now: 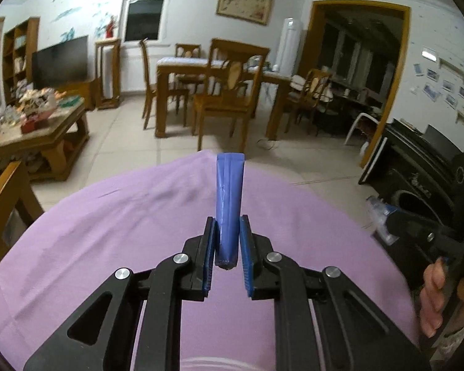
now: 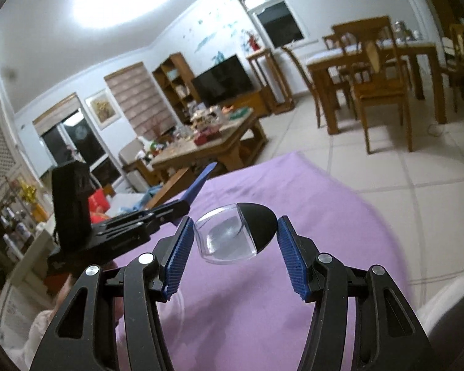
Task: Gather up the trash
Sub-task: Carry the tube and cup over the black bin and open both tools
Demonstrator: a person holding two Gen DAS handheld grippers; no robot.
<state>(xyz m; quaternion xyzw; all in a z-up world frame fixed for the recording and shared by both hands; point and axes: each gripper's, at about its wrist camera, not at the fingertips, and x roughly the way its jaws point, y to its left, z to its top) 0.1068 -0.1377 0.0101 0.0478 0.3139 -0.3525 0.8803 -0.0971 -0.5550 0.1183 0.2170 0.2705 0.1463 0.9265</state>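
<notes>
Over a purple cloth (image 1: 108, 232), the left gripper (image 1: 227, 238) pinches a blue wrapper (image 1: 229, 198), its long axis pointing straight out past the fingertips. The right gripper (image 2: 232, 235) — fingers spread — has a clear cup (image 2: 232, 235) with a black cap lying crosswise in the gap, neither pad visibly touching; closing looks like the next step.

Two tongs are counted, the left tongs (image 1: 227, 241) and the right tongs (image 2: 232, 247). One blue strip (image 1: 229, 204) is seen, and one clear cup (image 2: 229, 236) with a black end. One purple-covered surface (image 1: 108, 232) is shown.
</notes>
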